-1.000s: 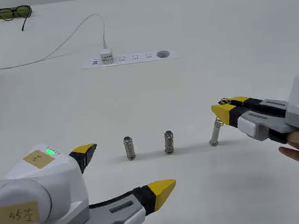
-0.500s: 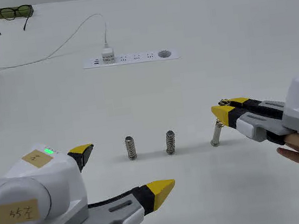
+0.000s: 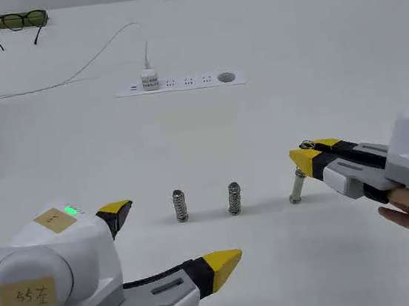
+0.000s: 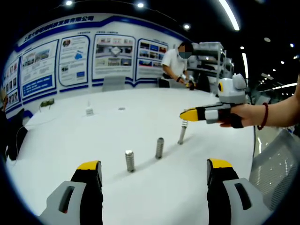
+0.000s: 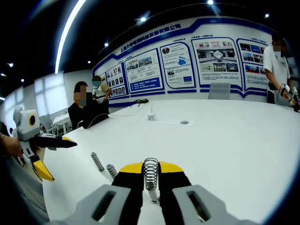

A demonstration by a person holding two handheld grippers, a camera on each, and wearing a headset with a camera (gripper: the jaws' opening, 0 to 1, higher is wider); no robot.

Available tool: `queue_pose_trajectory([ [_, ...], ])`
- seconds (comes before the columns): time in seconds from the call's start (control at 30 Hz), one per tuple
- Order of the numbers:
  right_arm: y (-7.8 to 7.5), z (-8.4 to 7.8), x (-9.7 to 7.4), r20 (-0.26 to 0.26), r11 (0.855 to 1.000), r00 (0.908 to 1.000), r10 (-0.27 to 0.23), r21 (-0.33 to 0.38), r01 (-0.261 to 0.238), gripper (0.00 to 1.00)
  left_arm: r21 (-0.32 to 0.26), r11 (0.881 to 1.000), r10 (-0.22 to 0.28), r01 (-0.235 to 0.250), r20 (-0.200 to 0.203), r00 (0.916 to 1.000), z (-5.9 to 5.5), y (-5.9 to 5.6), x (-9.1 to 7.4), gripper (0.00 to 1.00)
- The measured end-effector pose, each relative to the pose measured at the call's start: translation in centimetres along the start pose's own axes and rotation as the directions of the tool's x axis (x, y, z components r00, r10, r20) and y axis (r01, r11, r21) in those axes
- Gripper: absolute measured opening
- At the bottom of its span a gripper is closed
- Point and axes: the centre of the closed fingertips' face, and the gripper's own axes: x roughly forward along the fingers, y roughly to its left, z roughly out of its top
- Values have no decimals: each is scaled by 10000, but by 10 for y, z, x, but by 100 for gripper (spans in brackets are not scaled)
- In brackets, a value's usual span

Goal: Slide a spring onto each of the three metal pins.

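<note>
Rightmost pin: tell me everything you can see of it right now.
The rightmost pin is a slim silver metal rod with a wider foot resting on the white table. It leans, top toward the right tongs. A coil spring, clamped in those tongs, sits at its top end; the shaft below is bare.

Two spring-clad pins [image 3: 180, 205] stand upright; the third pin [image 3: 297, 186] leans, spring [image 5: 150, 172] at its top.

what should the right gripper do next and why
Probably lower the right gripper so its spring slides down the third pin, then open. The spring sits pinched at the leaning pin's top, while the other two pins already wear theirs.
</note>
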Motion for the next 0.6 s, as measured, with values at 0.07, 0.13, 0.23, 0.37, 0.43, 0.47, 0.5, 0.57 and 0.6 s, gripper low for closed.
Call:
queue_pose_trajectory([
  [0.07, 1, -3, 1, -90, 10000, 10000, -3, -49, 2, 12, 25, 10000, 8, -8, -25, 10000, 0, 0, 0, 94],
  [0.13, 1, -5, 1, -139, 10000, 9999, 3, -29, -3, 12, 21, 10000, 9, -9, -28, 10000, 0, 0, 0, 94],
  [0.23, 2, -8, 3, -249, 10000, 9997, 17, -58, -19, 12, 25, 10000, 19, -19, 5, 10000, 1, 1, 0, 94],
  [0.37, 1, -13, 5, -354, 10000, 9994, -1, -50, 0, 12, 6, 10000, 81, -81, 34, 10000, 1, 3, -1, 93],
  [0.43, 1, -16, 6, -394, 10000, 9992, -12, -47, 10, 13, 6, 10000, 84, -84, 17, 10000, 1, 3, -1, 93],
  [0.47, 1, -18, 7, -460, 10000, 9989, -24, -10, 24, 13, 6, 10000, 93, -93, 9, 10000, 1, 3, -1, 93],
  [0.5, 1, -20, 8, -471, 10000, 9989, -29, -25, 28, 13, 0, 10000, 96, -96, 15, 10000, 1, 3, -1, 93],
  [0.57, 1, -25, 8, -617, 10000, 9981, -57, -44, 55, 13, -21, 9999, 102, -102, 28, 9999, 1, 4, -1, 93],
  [0.6, 2, -26, 8, -659, 10000, 9978, -42, -67, 38, 13, -20, 9999, 107, -107, 28, 9999, 1, 4, -1, 93],
])
